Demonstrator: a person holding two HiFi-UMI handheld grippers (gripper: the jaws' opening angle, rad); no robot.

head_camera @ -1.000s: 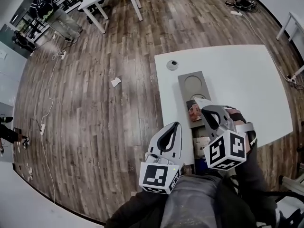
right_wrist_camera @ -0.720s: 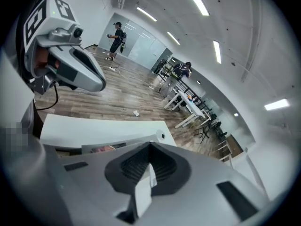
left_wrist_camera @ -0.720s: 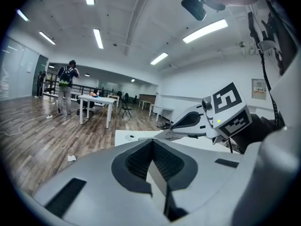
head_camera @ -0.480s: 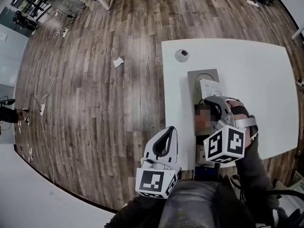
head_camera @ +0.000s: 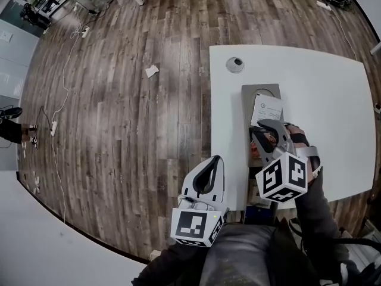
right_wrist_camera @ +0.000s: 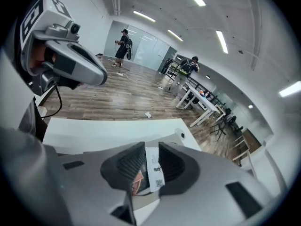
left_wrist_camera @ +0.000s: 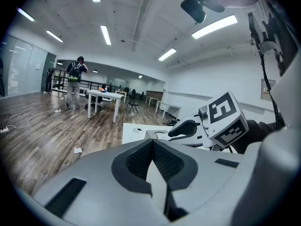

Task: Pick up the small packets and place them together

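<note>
- Wood-plank floor [head_camera: 119, 130] surrounds a white rectangular table [head_camera: 321, 88].
- Left grey two-jaw gripper [head_camera: 211, 164] hangs just off the table's near edge, jaws together, holding nothing.
- Right grey two-jaw gripper [head_camera: 265, 128] hovers over a long grey tray with round recesses [head_camera: 260, 91]; its jaws are opening, pads pressing on nothing.
- Flat white printed packet [head_camera: 266, 108] lies on the tray just ahead of those jaws.
- Small reddish packet [right_wrist_camera: 138, 182] lies beside it, under the right gripper.

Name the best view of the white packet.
Head view: the white packet lies almost whole on the grey tray. Right gripper view shows only a strip between the opening jaws of the right gripper. Left gripper view: unclear.
</note>
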